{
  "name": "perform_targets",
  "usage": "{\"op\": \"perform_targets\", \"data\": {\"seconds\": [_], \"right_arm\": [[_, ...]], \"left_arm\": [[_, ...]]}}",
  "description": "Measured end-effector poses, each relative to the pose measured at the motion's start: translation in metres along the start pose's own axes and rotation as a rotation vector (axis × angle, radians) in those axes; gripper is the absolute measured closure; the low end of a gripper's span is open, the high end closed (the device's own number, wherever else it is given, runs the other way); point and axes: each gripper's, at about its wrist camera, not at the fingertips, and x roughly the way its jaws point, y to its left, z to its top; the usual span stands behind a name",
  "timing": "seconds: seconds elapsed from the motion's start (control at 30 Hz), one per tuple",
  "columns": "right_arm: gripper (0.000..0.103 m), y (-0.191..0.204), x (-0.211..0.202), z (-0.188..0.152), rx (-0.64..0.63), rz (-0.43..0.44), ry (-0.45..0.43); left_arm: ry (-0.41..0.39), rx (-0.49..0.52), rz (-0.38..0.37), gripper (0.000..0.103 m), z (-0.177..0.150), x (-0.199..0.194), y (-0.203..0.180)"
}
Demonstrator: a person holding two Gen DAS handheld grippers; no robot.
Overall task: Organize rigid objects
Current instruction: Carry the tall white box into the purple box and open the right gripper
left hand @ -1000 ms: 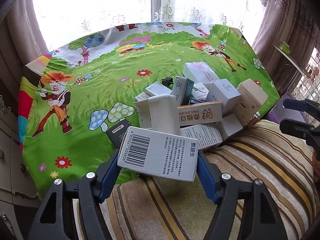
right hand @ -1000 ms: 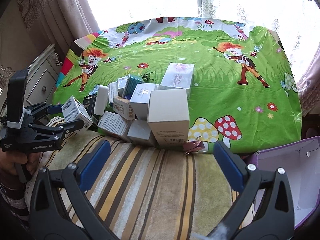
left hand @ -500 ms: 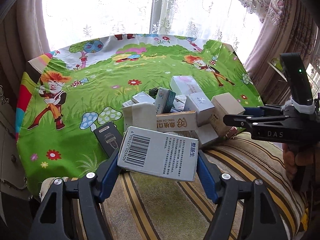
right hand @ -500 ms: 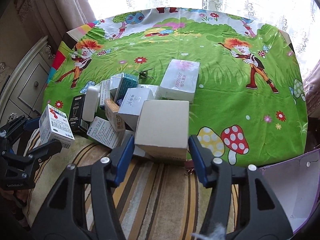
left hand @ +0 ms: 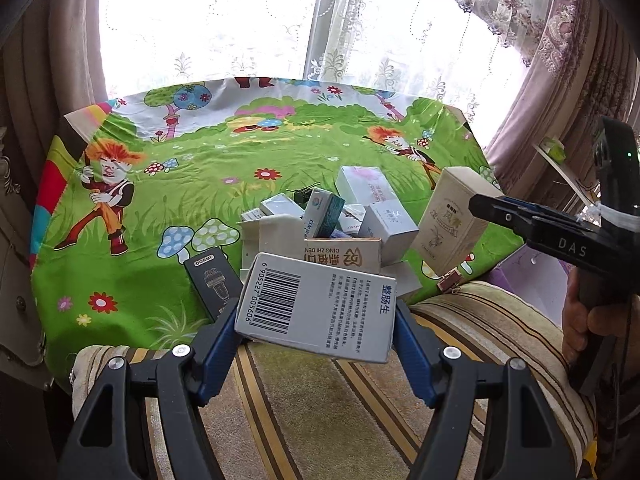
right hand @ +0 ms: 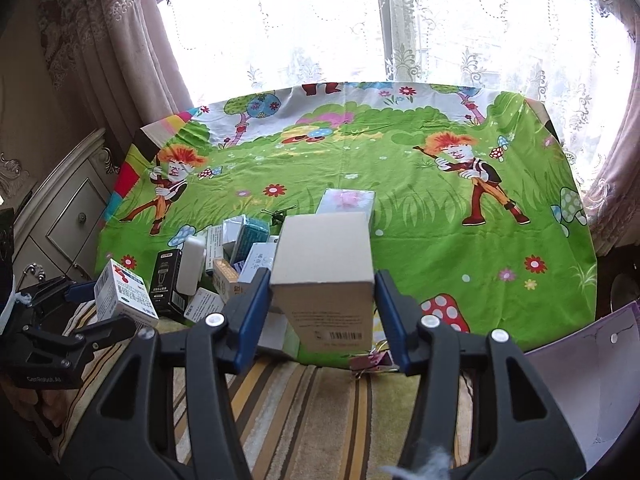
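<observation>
green cartoon-print table | my right claw just closed, clamping tall beige cardboard box, now lifted clear | left claw clamps grey barcoded carton | two boxes ready for sorting

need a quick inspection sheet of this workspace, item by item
surface: green cartoon cloth, striped cushion at the near edge
job's things: box pile on the cloth; white barcode box and tan box lifted
clutter: binder clip at the cloth's edge
grippers: left gripper shut on the white barcode box; right gripper has just closed on the tan box
cables: nothing seen
surroundings: lace curtains, cabinet, open purple box
</observation>
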Motion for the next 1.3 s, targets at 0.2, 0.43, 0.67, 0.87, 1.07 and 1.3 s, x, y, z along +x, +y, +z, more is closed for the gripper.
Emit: {"op": "perform_targets", "data": {"seconds": [0.2,0.43,0.67,0.87,1.07,1.3], "right_arm": [[0.047,-0.013,-0.030,-0.004,0.024,-0.026,-0.066],[0.047,-0.047,-0.062,-0.028,0.073,-0.091,-0.060],[0.047,-0.090,-0.095,-0.063,0.140,-0.170,-0.049],[0.047,-0.133,-0.118,-0.088,0.216,-0.264,-0.041],[0.048,-0.165,-0.124,-0.103,0.260,-0.363,-0.018],[0.048,-0.184,-0.118,-0.128,0.308,-0.378,0.033]], "left_arm": [[-0.024,-0.012,-0.079,0.031,0.001,-0.008,-0.024],[0.002,0.063,-0.195,0.031,-0.002,-0.005,-0.084],[0.062,0.109,-0.293,0.031,-0.007,0.005,-0.135],[0.116,0.187,-0.342,0.031,-0.009,0.014,-0.180],[0.179,0.262,-0.376,0.031,-0.010,0.032,-0.224],[0.229,0.344,-0.396,0.031,-0.017,0.045,-0.264]]}}
